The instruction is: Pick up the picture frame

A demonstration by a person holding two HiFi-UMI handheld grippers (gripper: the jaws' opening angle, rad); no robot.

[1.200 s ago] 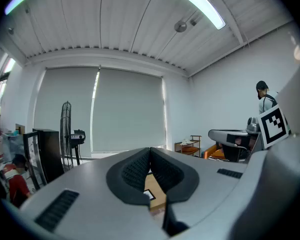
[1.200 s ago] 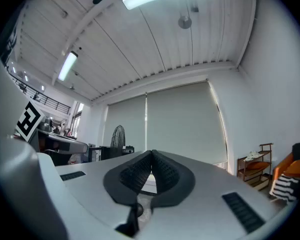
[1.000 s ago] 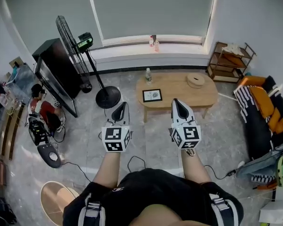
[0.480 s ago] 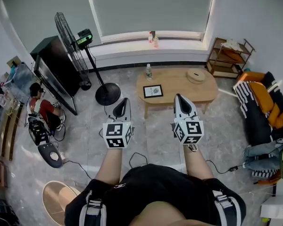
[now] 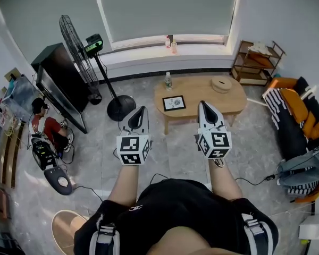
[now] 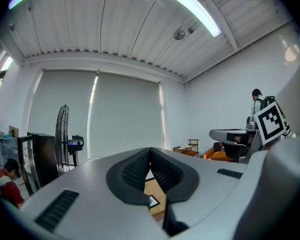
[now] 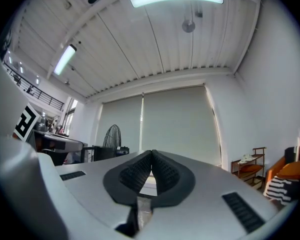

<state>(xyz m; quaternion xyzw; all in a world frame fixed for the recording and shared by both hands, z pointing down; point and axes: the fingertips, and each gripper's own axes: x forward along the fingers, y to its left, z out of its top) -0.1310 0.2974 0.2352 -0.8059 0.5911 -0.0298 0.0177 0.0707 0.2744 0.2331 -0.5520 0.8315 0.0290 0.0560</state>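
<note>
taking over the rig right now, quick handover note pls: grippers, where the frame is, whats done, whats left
Left gripper: jaws shut, nothing between them.
Right gripper: jaws shut, nothing between them.
Both are held out over the floor, short of the light wooden oval coffee table.
The black-edged picture frame lies flat on that table, toward its left end in the head view, ahead of and between the two grippers, untouched.
Done: nothing yet; the frame has not been picked up.
Left: step up to the table, open the jaws, close them on the frame's edge, lift.

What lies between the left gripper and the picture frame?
Head view: only bare floor, then the table edge, separates the left gripper from the frame.
</note>
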